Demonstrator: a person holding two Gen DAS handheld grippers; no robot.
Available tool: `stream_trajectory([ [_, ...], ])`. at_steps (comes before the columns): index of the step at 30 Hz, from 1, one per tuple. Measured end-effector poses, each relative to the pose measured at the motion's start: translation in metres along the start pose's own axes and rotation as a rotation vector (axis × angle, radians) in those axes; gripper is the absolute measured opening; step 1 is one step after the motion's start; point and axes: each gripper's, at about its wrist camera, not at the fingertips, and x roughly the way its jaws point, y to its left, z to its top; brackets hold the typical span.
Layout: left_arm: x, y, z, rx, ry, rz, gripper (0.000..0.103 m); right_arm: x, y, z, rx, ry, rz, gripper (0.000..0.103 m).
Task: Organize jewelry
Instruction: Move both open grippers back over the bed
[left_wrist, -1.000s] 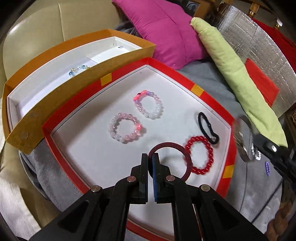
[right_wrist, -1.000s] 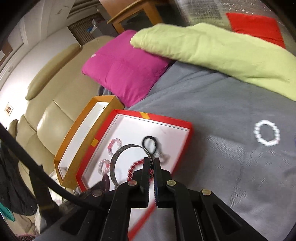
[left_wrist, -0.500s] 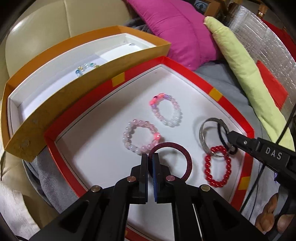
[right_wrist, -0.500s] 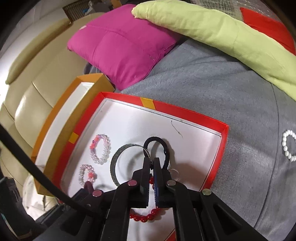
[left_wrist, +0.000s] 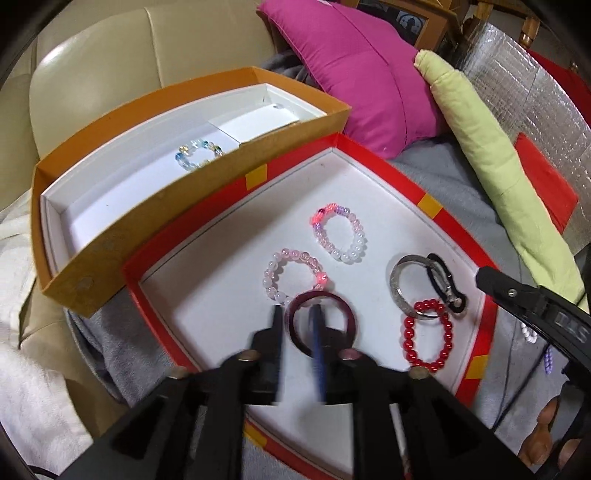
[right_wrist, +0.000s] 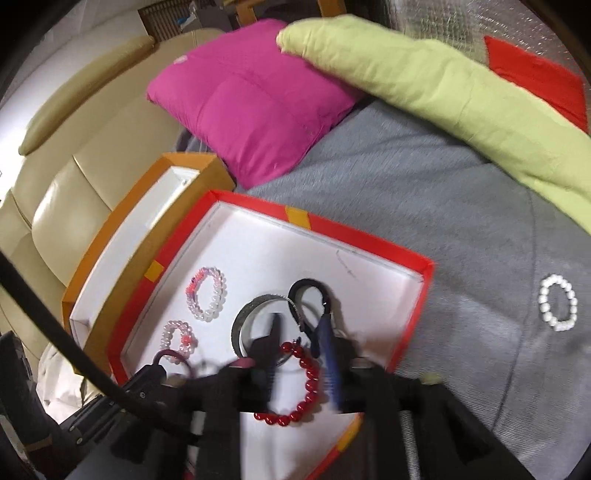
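Left hand-held gripper jaws, just opening, straddle flat-lying maroon bangle.

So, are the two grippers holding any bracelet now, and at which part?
Nothing is held. The left gripper has just been opening, with the dark red bangle rim loose between its fingers. The right gripper has just been opening above the silver bangle.

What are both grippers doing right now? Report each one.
Left gripper: open, jaws just opened, straddling the maroon bangle's rim.
Right gripper: open, jaws just opened, silver bangle released.
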Motion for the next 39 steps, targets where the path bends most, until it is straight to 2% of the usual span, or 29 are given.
stream_trajectory([
  [1,-0.005,0.000,0.000,-0.009,-0.011,0.002,0.038,-0.010,-0.003,-0.002,0.003,-0.027,0.000,0.067],
  [2,-0.012,-0.001,0.000,-0.018,-0.026,0.008,0.049,-0.018,-0.004,-0.003,0.005,-0.047,-0.004,0.074],
  [3,-0.017,-0.002,0.000,-0.025,-0.040,0.016,0.056,-0.026,-0.007,-0.004,0.008,-0.061,-0.009,0.074],
  [4,-0.022,-0.003,0.000,-0.032,-0.051,0.024,0.058,-0.037,-0.013,-0.007,0.013,-0.074,-0.010,0.074],
  [9,-0.046,-0.017,-0.003,-0.041,-0.096,0.015,0.059,-0.079,-0.051,-0.031,0.052,-0.141,-0.057,0.083],
  [12,-0.057,-0.038,-0.012,-0.012,-0.127,0.006,0.064,-0.095,-0.089,-0.053,0.112,-0.147,-0.098,0.084],
  [17,-0.058,-0.090,-0.033,0.112,-0.119,-0.019,0.065,-0.109,-0.160,-0.100,0.258,-0.115,-0.130,0.084],
  [21,-0.053,-0.132,-0.054,0.224,-0.114,-0.033,0.065,-0.117,-0.198,-0.124,0.329,-0.093,-0.172,0.084],
  [24,-0.045,-0.171,-0.073,0.321,-0.094,-0.056,0.065,-0.125,-0.214,-0.131,0.337,-0.091,-0.226,0.083],
  [32,-0.019,-0.262,-0.123,0.570,-0.040,-0.111,0.066,-0.133,-0.238,-0.133,0.203,-0.057,-0.486,0.084],
  [37,0.021,-0.275,-0.147,0.624,0.050,-0.085,0.067,-0.122,-0.270,-0.149,0.272,-0.029,-0.511,0.084],
  [39,0.020,-0.274,-0.151,0.621,0.012,-0.087,0.076,-0.113,-0.278,-0.153,0.305,-0.018,-0.496,0.087],
])
